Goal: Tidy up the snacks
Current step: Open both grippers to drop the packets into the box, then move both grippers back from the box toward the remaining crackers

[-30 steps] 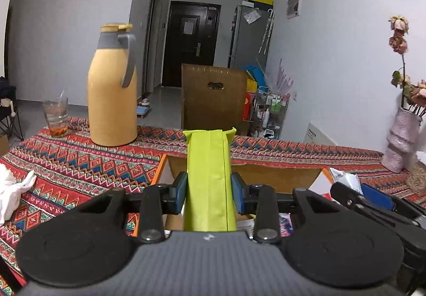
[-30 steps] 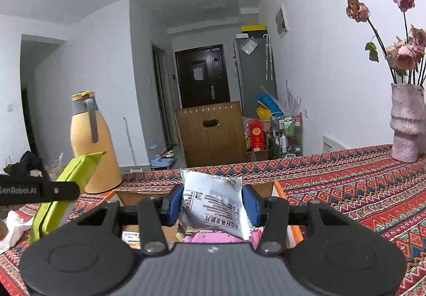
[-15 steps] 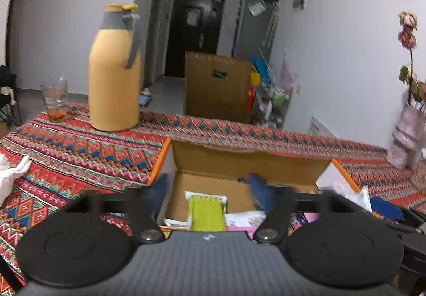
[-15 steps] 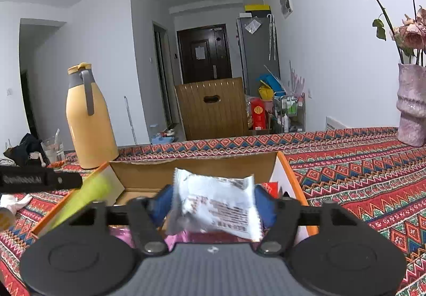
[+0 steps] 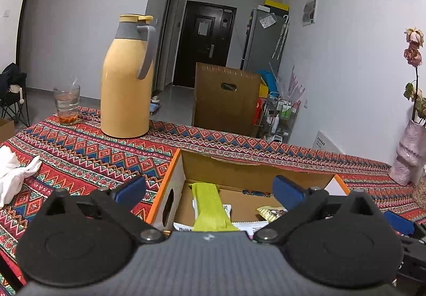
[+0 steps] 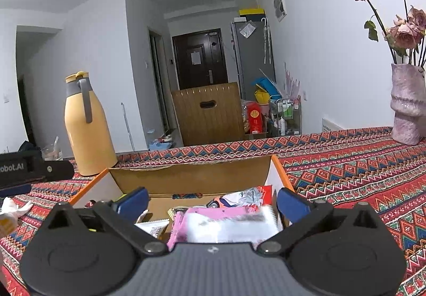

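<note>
An open cardboard box (image 5: 255,171) with orange edges sits on the patterned tablecloth and holds snack packets. A lime-green packet (image 5: 210,207) lies inside it, just below my left gripper (image 5: 210,191), which is open and empty above the box's near left part. My right gripper (image 6: 211,201) is open over the same box (image 6: 191,176). A white, blurred packet (image 6: 231,225) lies loose between and below its fingers, on a pink packet (image 6: 181,226).
A yellow thermos jug (image 5: 127,80) and a glass (image 5: 66,104) stand at the back left of the table. White cloth (image 5: 13,171) lies at the left. A pink vase of dried roses (image 6: 407,104) stands at the right. A wooden chair back (image 5: 226,96) is behind the table.
Both grippers opened. The green packet dropped from the left gripper into the box, and the white packet dropped from the right gripper onto the packets below.
</note>
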{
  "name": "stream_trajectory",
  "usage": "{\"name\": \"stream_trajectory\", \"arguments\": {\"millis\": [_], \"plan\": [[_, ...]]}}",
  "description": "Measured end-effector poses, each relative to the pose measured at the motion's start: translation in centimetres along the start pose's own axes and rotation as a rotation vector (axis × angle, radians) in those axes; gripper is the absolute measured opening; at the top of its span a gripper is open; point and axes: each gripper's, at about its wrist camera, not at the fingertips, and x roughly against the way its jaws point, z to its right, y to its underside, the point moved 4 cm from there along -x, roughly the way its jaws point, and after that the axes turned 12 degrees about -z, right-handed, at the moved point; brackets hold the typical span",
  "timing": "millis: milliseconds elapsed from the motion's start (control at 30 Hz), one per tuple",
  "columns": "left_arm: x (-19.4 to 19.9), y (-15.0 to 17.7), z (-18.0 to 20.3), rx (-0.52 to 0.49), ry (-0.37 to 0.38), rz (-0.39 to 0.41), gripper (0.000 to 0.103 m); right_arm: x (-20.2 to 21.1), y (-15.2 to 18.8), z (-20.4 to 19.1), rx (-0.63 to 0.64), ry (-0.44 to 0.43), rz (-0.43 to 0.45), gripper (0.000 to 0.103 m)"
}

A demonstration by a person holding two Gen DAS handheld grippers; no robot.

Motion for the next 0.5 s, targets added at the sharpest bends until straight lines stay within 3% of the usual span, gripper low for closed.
{"name": "stream_trajectory", "arguments": {"millis": [500], "plan": [[4.7,0.5,-0.1,-0.015,-0.004,0.027,0.103,4.1,-0.6,-1.1,0.059,0.019,0.045,0.103]]}}
